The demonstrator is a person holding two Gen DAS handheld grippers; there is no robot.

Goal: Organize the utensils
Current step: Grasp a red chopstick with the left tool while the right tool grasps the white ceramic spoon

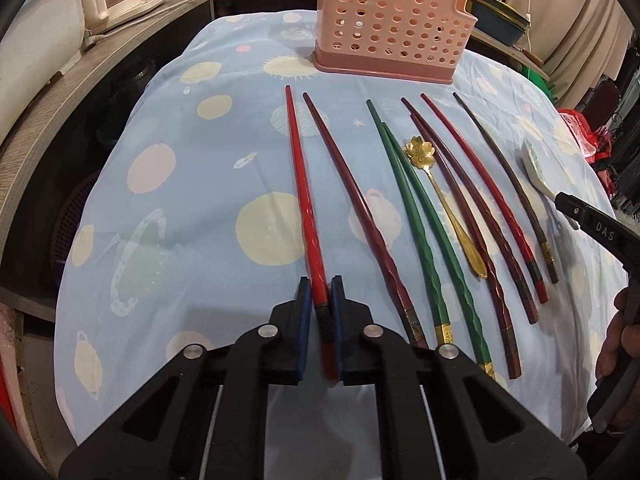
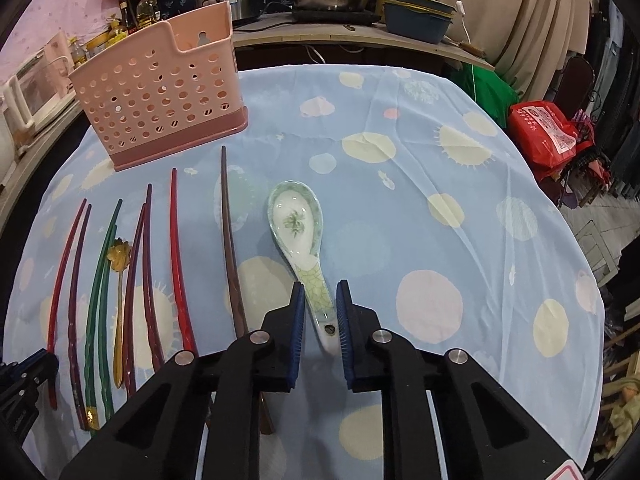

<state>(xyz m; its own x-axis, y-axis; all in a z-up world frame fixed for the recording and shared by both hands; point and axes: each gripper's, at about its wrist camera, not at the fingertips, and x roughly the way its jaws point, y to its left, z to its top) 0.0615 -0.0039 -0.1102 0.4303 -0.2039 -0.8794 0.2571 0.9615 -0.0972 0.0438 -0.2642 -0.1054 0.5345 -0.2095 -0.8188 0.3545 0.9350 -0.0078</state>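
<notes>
Left wrist view. The left claw point(image 1: 320, 292) is clenched on the thick end of a bright red lacquered chopstick point(image 1: 298, 172); both blue pads press its sides. The chopstick's long axis runs straight ahead from the claw, tip towards the pink perforated plastic utensil basket point(image 1: 390, 26) standing upright at the far side of the counter point(image 1: 180, 184), which is covered in a pale blue cloth with planet prints. The remaining chopsticks, dark red, green and black, lie side by side to the right, roughly parallel, with a gold flower-bowled spoon point(image 1: 444, 196) among them. The right claw enters at the right edge, at the white ceramic soup spoon point(image 1: 536, 168).

Right wrist view. The right claw point(image 2: 320, 300) grasps the handle of that white ceramic soup spoon with green pattern point(image 2: 298, 224). The spoon lies flat, bowl up and pointing away, in line with the claw. The basket point(image 2: 160, 92) stands ahead and to the left, well apart.

Judgement: the left hand is nearer the basket. Each piece must be lifted and tipped upright before it goes in.
</notes>
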